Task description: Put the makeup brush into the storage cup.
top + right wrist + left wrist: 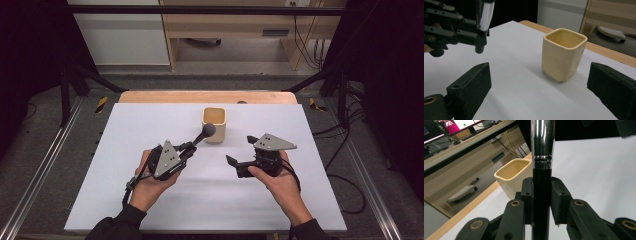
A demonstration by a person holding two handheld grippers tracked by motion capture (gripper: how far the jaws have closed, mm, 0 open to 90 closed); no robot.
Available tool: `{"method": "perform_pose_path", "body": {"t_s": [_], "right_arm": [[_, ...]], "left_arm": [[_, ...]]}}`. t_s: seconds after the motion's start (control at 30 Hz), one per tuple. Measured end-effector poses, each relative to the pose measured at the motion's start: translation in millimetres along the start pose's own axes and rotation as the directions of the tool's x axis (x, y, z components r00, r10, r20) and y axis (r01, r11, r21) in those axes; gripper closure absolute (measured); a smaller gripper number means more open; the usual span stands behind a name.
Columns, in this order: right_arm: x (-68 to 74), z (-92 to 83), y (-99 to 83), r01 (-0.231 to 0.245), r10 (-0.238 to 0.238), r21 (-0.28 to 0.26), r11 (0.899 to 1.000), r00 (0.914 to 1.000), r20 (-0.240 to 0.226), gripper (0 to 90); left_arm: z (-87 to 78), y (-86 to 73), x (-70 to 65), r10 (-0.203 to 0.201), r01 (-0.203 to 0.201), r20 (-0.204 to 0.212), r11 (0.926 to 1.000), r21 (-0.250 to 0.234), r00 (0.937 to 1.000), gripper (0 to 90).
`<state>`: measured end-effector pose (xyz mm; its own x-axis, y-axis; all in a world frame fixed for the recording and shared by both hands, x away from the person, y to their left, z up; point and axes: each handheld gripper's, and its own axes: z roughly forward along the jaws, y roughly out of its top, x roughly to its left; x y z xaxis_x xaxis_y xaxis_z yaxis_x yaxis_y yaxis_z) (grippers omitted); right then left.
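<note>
Your high view looked down from six o'clock; both gripper views sat close, sharing the cream square ceramic cup point(214, 125) point(512, 176) point(563, 53) toward twelve o'clock.

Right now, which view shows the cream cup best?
The right gripper view: the cream cup stands whole and unblocked, its opening visible. The high view shows it small, the brush head crossing its left side. In the left gripper view the brush handle covers part of it.

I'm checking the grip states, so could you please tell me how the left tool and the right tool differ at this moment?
The left tool is shut on a brush; the right tool stands open and holds nothing. The left tool lifts its brush off the table beside the cup; the right tool's jaws frame the cup from farther off, apart from it. Both are black and hand-held.
</note>
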<state>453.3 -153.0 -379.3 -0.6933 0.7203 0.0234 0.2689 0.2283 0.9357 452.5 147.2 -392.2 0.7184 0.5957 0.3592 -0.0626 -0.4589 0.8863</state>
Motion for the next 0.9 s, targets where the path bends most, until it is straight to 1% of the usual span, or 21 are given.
{"method": "perform_pose_path", "body": {"t_s": [0.03,0.1,0.13,0.2,0.27,0.4,0.43,0.47,0.5,0.53,0.57,0.6,0.67,0.73,0.83,0.9], "right_arm": [[0.0,0.0,0.0,0.000,0.000,0.000,1.000,1.0000,0.000,5.5],[-0.6,-0.9,-2.3,0.000,0.000,-0.003,1.000,1.0000,0.002,5.6],[-1.3,-1.5,-4.5,-0.002,0.002,-0.006,1.000,1.0000,0.003,5.6],[-1.8,-2.2,-5.6,-0.003,0.003,-0.007,1.000,1.0000,0.002,5.5],[-3.1,-2.8,-8.0,-0.005,0.005,-0.009,1.000,1.0000,0.002,5.0],[-4.9,-5.3,-11.6,0.009,-0.009,-0.011,1.000,0.9999,0.011,4.8],[-5.5,-6.0,-12.3,0.009,-0.009,-0.014,1.000,0.9999,0.012,4.8],[-6.7,-7.5,-13.7,0.017,-0.016,-0.018,1.000,0.9996,0.024,4.9],[-6.7,-7.5,-13.7,0.017,-0.016,-0.018,1.000,0.9996,0.024,4.9],[-7.7,-8.7,-15.3,0.019,-0.018,-0.024,1.000,0.9993,0.032,4.9],[-7.7,-8.7,-15.3,0.019,-0.018,-0.024,1.000,0.9993,0.032,4.9],[-8.5,-9.5,-16.3,0.023,-0.022,-0.022,0.999,0.9991,0.035,4.9],[-9.7,-13.2,-18.6,0.023,-0.022,-0.015,1.000,0.9985,0.051,4.9],[-10.5,-14.8,-19.4,0.023,-0.022,-0.015,1.000,0.9981,0.057,4.9],[-13.8,-20.7,-22.6,0.014,-0.012,-0.023,1.000,0.9976,0.068,5.3],[-15.3,-23.3,-25.6,0.008,-0.006,-0.022,1.000,0.9971,0.076,5.9]], "left_arm": [[-0.2,0.6,1.3,-0.018,0.018,0.000,0.9998,-0.007,0.9998,74.3],[-0.7,2.2,4.3,-0.043,0.043,-0.006,0.9989,-0.019,0.9991,74.4],[-0.5,3.8,7.0,-0.070,0.070,-0.014,0.9969,-0.035,0.9974,74.4],[-0.8,4.6,9.0,-0.078,0.077,-0.019,0.9963,-0.037,0.9968,74.3],[-0.4,6.3,12.5,-0.105,0.103,-0.022,0.9933,-0.051,0.9943,74.3],[-0.1,10.6,17.6,-0.122,0.119,-0.042,0.9909,-0.063,0.9917,74.3],[0.2,11.2,18.7,-0.127,0.124,-0.043,0.9901,-0.065,0.9910,74.3],[0.9,11.3,19.1,-0.134,0.131,-0.046,0.9889,-0.071,0.9899,74.4],[1.6,11.2,19.7,-0.129,0.125,-0.050,0.9898,-0.068,0.9904,74.4],[3.5,10.3,20.5,-0.141,0.137,-0.052,0.9883,-0.066,0.9887,74.3],[3.5,10.3,20.5,-0.141,0.137,-0.052,0.9883,-0.066,0.9887,74.3],[4.0,10.0,20.9,-0.149,0.146,-0.051,0.9870,-0.068,0.9875,74.3],[4.7,10.2,21.5,-0.154,0.150,-0.055,0.9864,-0.068,0.9866,74.3],[5.2,10.9,22.2,-0.153,0.149,-0.061,0.9866,-0.067,0.9864,74.3],[5.7,12.3,23.2,-0.162,0.157,-0.066,0.9847,-0.075,0.9846,74.3],[6.9,12.9,23.6,-0.158,0.152,-0.073,0.9852,-0.079,0.9848,74.3]]}}
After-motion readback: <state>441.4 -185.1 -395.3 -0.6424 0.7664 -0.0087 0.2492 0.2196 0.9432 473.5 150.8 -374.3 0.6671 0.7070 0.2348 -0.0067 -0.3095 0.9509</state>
